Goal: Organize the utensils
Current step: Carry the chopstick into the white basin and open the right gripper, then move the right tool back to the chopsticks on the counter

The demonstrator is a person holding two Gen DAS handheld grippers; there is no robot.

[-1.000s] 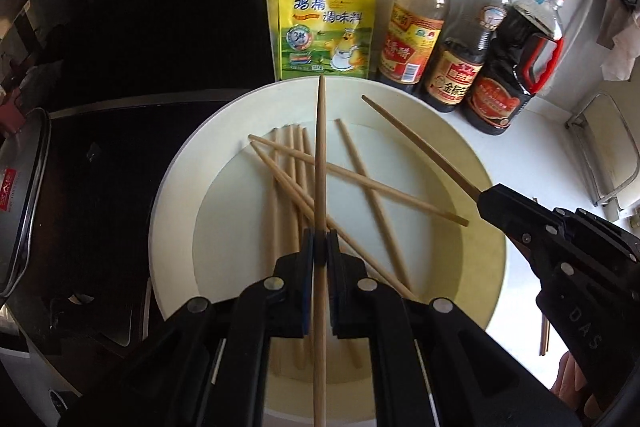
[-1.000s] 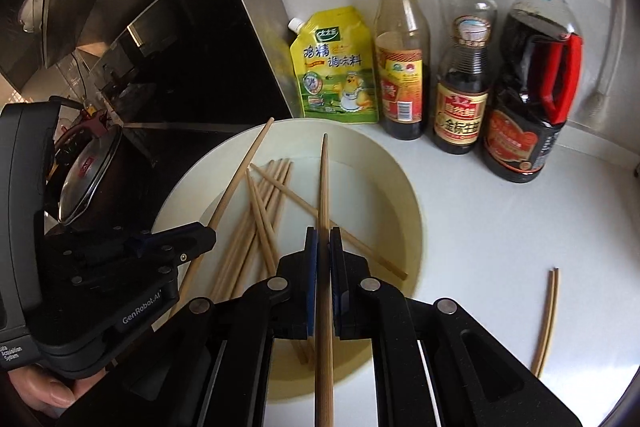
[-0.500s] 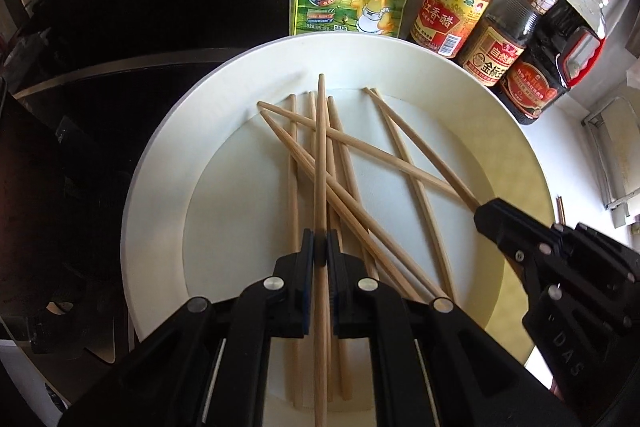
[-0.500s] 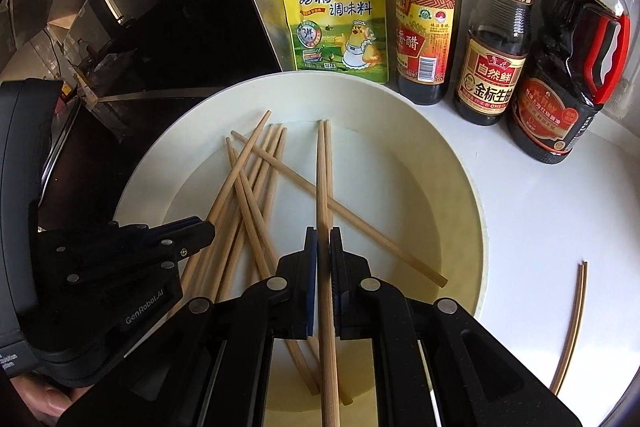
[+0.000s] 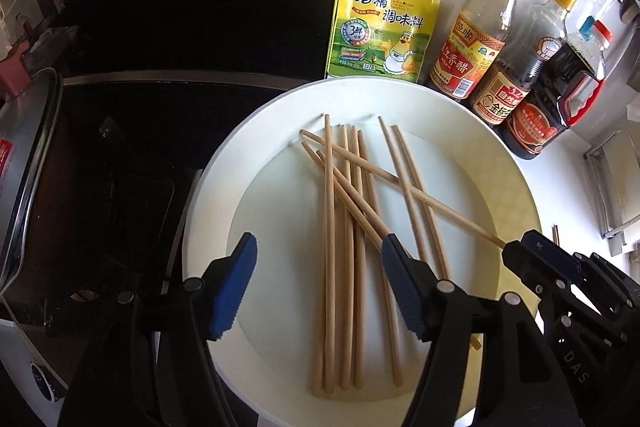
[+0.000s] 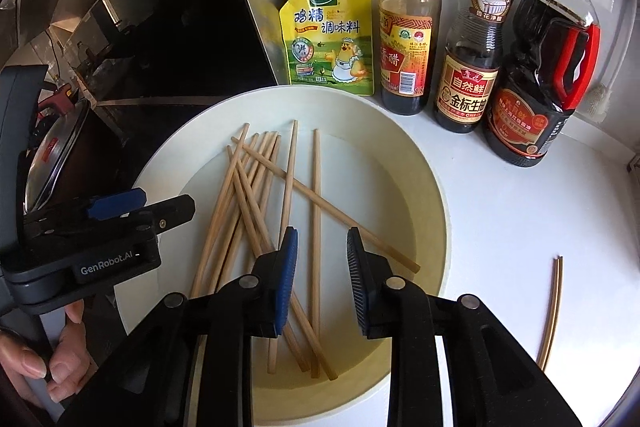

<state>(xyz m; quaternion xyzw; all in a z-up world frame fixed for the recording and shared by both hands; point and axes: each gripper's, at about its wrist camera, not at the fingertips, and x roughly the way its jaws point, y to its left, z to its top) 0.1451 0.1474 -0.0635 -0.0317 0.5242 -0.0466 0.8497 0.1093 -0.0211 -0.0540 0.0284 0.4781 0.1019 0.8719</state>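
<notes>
Over the white bowl (image 5: 516, 187) on the desk, my left hand-held gripper (image 5: 316, 249) and right hand-held gripper (image 6: 322, 239) have just spread, pinching nothing, above the chopsticks (image 5: 332, 227) lying crossed inside, so I judge my next pinch could snag two or flick one out.

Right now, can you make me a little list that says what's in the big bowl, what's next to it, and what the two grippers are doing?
bowl: white bowl on white counter
inside: loose wooden chopsticks, some crossing
behind bowl: yellow seasoning pouch, three sauce bottles
on counter: chopstick pair beside bowl
left gripper: open, jaws just opened, holding nothing
right gripper: open, jaws just opened, chopstick released
</notes>
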